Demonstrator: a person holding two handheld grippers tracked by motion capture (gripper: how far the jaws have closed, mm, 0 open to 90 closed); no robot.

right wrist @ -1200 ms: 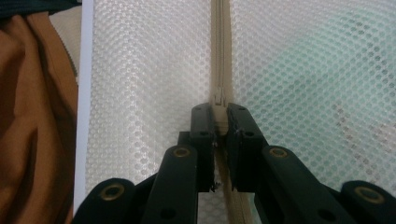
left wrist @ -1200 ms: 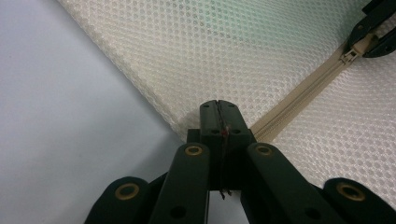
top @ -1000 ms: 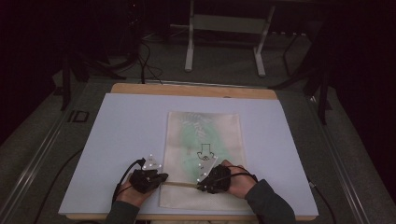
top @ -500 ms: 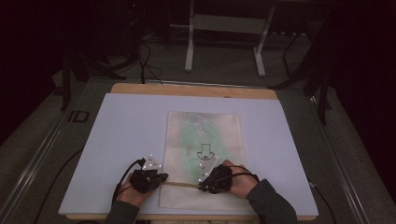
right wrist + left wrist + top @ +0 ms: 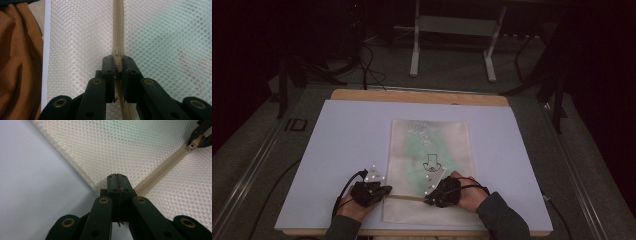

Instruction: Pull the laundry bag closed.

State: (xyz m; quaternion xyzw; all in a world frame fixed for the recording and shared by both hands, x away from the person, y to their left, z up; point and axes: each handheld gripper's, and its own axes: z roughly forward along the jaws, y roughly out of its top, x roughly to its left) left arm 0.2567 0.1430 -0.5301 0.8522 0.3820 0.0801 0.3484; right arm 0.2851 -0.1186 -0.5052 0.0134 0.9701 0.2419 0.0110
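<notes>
Mesh bag (image 5: 430,170) lies flat at centre of the white counter (image 5: 347,145), zipper (image 5: 404,197) across its lower part. Left tongs (image 5: 117,178) clenched on the bag's corner at the zipper's end. Right tongs (image 5: 117,62) clenched on the zipper pull (image 5: 117,55).

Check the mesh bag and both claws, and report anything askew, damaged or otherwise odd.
Nothing stands out. The mesh bag lies flat and square on the white board. The left claw pinches the bag's edge at the end of the zipper, and the right claw grips the zipper pull. No tears or snags show.
</notes>
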